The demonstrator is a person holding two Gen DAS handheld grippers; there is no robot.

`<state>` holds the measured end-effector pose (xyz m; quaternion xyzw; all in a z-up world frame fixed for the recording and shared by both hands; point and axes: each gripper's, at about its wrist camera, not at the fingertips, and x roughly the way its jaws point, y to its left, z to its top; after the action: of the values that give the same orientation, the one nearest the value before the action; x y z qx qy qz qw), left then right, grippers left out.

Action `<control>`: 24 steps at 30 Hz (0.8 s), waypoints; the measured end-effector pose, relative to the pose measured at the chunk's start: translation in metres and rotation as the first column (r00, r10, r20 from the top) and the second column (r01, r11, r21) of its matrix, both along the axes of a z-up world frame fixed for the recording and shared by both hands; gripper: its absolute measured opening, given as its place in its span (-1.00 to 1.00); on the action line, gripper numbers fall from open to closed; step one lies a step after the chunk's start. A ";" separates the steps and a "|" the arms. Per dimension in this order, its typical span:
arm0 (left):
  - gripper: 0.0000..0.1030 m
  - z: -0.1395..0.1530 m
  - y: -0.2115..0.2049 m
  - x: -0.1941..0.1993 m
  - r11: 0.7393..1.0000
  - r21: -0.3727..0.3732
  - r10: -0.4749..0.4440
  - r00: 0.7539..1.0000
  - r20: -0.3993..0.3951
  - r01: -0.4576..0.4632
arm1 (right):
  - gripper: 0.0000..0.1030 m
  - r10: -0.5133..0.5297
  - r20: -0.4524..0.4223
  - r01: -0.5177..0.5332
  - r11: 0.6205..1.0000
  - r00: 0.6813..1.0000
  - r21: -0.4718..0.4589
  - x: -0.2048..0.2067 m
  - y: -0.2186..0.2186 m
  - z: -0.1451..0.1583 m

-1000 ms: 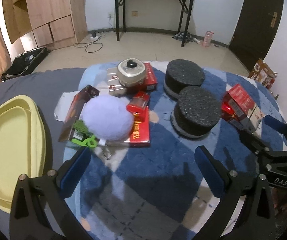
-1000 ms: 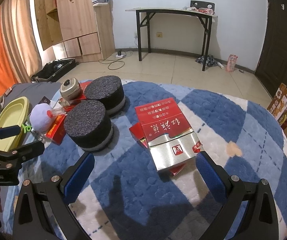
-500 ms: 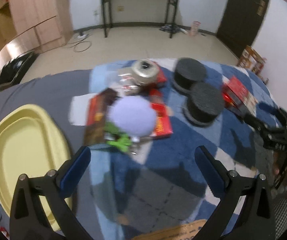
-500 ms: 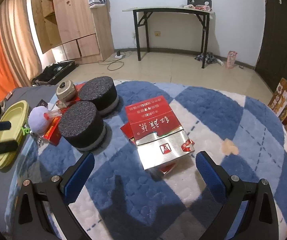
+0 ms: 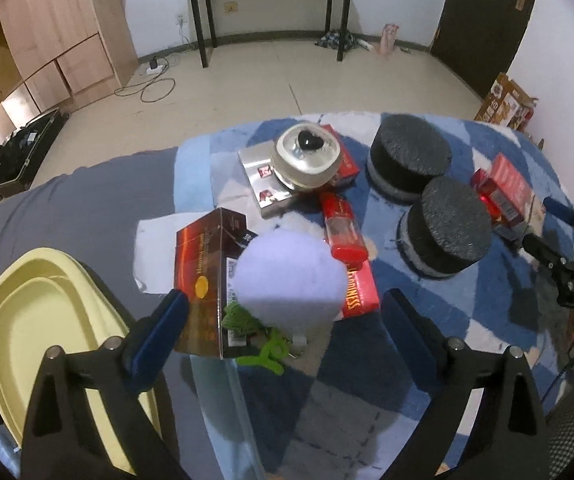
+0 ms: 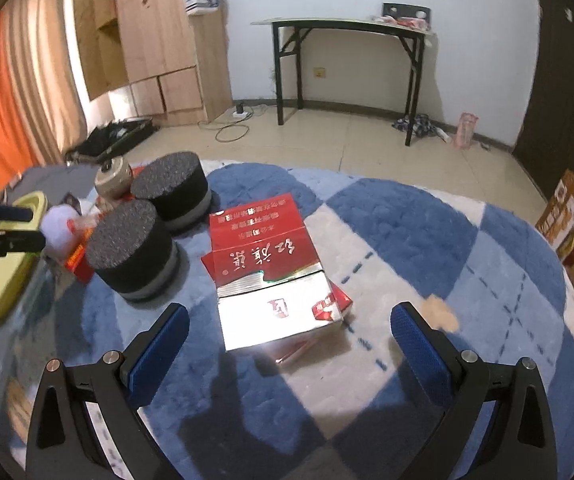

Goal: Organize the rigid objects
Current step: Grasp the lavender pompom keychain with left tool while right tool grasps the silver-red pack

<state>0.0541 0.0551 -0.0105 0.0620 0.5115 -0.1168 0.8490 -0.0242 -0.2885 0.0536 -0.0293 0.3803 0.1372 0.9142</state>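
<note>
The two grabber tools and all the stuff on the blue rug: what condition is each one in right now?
left gripper: open, empty.
right gripper: open, empty.
yellow tray: lying flat, nothing visible in it.
purple pom-pom: resting on the boxes.
brown box: lying tilted, partly under the pom-pom.
round jar: upright on a silver box.
two black foam cylinders: standing on end, side by side.
red-and-silver carton: lying flat atop other red boxes.

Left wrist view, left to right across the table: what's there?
Yellow tray → brown box → lavender pompom → near black foam puck → red carton → right gripper.
</note>
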 end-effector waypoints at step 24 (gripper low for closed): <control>0.10 -0.014 -0.021 -0.001 0.996 0.049 -0.077 0.994 0.073 0.073 | 0.08 0.020 0.049 -0.019 1.000 0.999 -0.021 0.022 0.013 -0.016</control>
<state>0.0534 0.0336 -0.0243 0.1052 0.4794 -0.1344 0.8608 -0.0020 -0.2757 0.0378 -0.0458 0.3589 0.1416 0.9215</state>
